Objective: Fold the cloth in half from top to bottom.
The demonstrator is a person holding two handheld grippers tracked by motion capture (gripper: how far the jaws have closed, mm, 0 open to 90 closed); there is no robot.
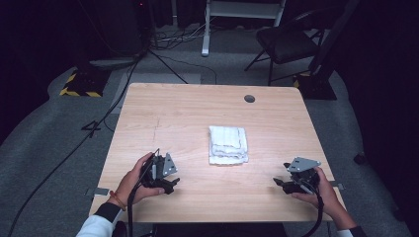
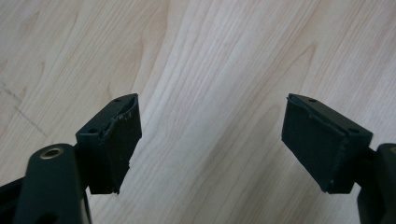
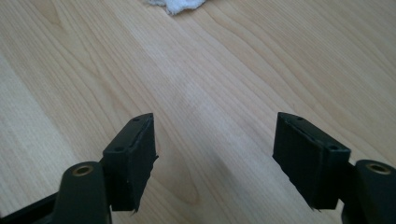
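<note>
A folded white towel (image 1: 228, 144) lies flat in the middle of the light wooden table (image 1: 197, 106). My left gripper (image 1: 170, 185) rests low over the table near its front left, held in a hand, well left of the towel. In the left gripper view the jaws (image 2: 210, 140) stand wide apart with only bare wood between them. My right gripper (image 1: 279, 183) sits near the front right edge, right of the towel. In the right gripper view its jaws (image 3: 214, 154) are wide apart and empty, and a corner of the towel (image 3: 180, 4) shows at the top.
A round cable hole (image 1: 249, 98) sits near the table's far edge. Beyond the table stand a dark chair (image 1: 286, 42), a white frame (image 1: 237, 15) and cables on the grey floor. Yellow-black marked base (image 1: 79, 84) at far left.
</note>
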